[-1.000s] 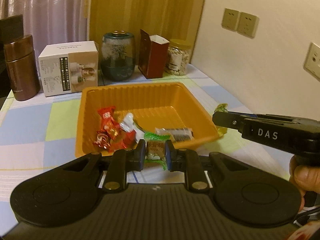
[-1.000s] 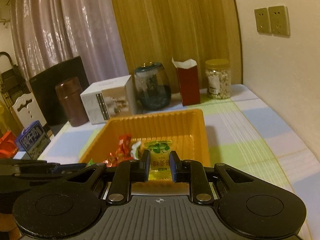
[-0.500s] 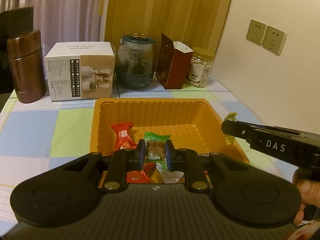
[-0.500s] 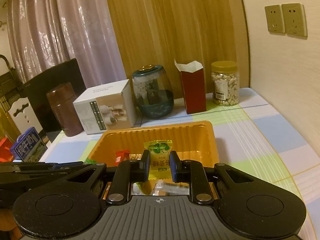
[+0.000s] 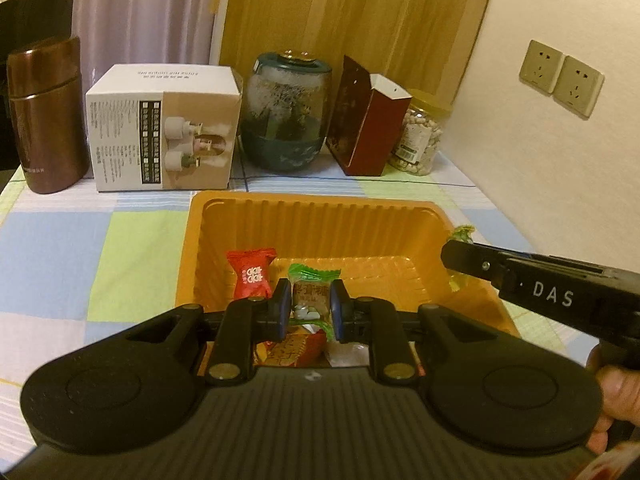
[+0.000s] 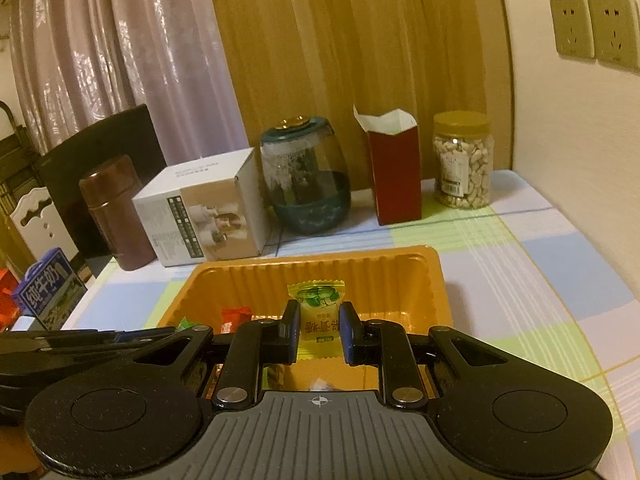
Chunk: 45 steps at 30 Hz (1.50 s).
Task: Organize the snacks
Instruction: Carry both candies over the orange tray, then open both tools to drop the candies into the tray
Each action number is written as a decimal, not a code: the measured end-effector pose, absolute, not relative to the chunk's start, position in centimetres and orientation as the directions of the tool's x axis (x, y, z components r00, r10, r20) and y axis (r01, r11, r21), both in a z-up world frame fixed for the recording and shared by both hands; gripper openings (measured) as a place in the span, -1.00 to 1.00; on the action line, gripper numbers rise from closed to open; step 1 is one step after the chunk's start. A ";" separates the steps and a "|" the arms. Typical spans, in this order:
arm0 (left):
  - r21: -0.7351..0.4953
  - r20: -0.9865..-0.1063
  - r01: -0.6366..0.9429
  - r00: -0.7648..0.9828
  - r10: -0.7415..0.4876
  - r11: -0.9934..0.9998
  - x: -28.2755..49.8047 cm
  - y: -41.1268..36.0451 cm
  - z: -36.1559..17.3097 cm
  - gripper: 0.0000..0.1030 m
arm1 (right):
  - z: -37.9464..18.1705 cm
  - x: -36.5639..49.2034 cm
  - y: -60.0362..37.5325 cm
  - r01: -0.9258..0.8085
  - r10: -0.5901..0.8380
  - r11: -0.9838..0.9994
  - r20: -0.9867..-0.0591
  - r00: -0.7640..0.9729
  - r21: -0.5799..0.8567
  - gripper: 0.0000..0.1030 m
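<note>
An orange plastic tray [image 5: 312,216] [image 6: 360,272] lies on the checked tablecloth. My left gripper [image 5: 308,308] is shut on a brown candy with green wrapper ends [image 5: 311,292], held over the tray's near part. Below it lie a red candy [image 5: 251,274] and other wrapped sweets [image 5: 294,350]. My right gripper [image 6: 319,330] is shut on a yellow-green wrapped candy [image 6: 318,316], also above the tray. In the left wrist view the right gripper's finger [image 5: 520,276] reaches in from the right with that candy [image 5: 460,236] at its tip.
Along the back stand a brown flask [image 5: 44,116], a white box [image 5: 164,128], a dark glass jar [image 5: 288,116], a red carton [image 5: 368,120] and a jar of nuts [image 5: 420,140]. The wall with sockets [image 5: 560,78] is on the right. A blue milk carton [image 6: 46,292] sits far left.
Both grippers have moved forward over the tray with their candies still held. The tray and the back row look larger and nearer; the sweets in the tray now lie under the left fingers.
</note>
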<state>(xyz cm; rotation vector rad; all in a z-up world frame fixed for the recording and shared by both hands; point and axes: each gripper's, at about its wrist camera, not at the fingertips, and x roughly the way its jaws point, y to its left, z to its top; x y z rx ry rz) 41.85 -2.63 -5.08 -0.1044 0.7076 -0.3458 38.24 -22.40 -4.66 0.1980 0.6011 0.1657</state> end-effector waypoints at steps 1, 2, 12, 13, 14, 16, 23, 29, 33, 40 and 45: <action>-0.209 -0.621 0.273 0.704 -0.343 0.939 42.0 -2.6 -5.2 -0.65 | -4.9 38.4 -22.4 -0.094 0.212 0.968 -0.549 0.808 0.235 -0.60; -0.208 -0.624 0.270 0.703 -0.341 0.940 42.1 -2.6 -5.4 -0.65 | -5.0 38.6 -22.4 -0.092 0.211 0.967 -0.554 0.805 0.236 -0.60; -0.238 -0.628 0.250 0.697 -0.345 0.938 43.1 -2.2 -6.1 -0.65 | -6.0 39.5 -23.6 -0.056 0.212 0.960 -0.578 0.788 0.275 -0.59; -0.241 -0.628 0.250 0.697 -0.347 0.938 43.2 -2.2 -6.2 -0.65 | -6.1 39.5 -23.7 -0.055 0.213 0.959 -0.579 0.787 0.278 -0.60; -0.243 -0.628 0.250 0.696 -0.349 0.937 43.2 -2.3 -6.2 -0.65 | -6.1 39.5 -23.7 -0.053 0.212 0.959 -0.579 0.787 0.280 -0.60; -0.246 -0.627 0.250 0.695 -0.350 0.936 43.3 -2.4 -6.3 -0.65 | -6.1 39.6 -23.8 -0.050 0.212 0.958 -0.580 0.787 0.283 -0.60; -0.249 -0.625 0.249 0.696 -0.352 0.936 43.6 -2.7 -6.4 -0.64 | -6.1 39.7 -24.1 -0.043 0.211 0.956 -0.577 0.789 0.291 -0.60; -0.279 -0.601 0.227 0.717 -0.354 0.933 43.7 -2.6 -6.3 -0.04 | -6.1 39.6 -24.3 -0.041 0.213 0.954 -0.577 0.789 0.297 -0.59; -0.263 -0.610 0.233 0.712 -0.349 0.936 43.7 -2.6 -6.3 -0.04 | -6.1 39.6 -24.4 -0.038 0.216 0.952 -0.576 0.788 0.305 -0.59; -0.174 -0.612 0.249 0.730 -0.303 0.953 43.4 -3.0 -5.9 -0.04 | -6.1 40.0 -24.2 -0.036 0.220 0.948 -0.573 0.789 0.316 -0.59; -0.140 -0.615 0.245 0.738 -0.278 0.959 43.4 -3.1 -5.8 -0.01 | -6.5 40.4 -24.1 -0.037 0.222 0.948 -0.577 0.786 0.315 -0.59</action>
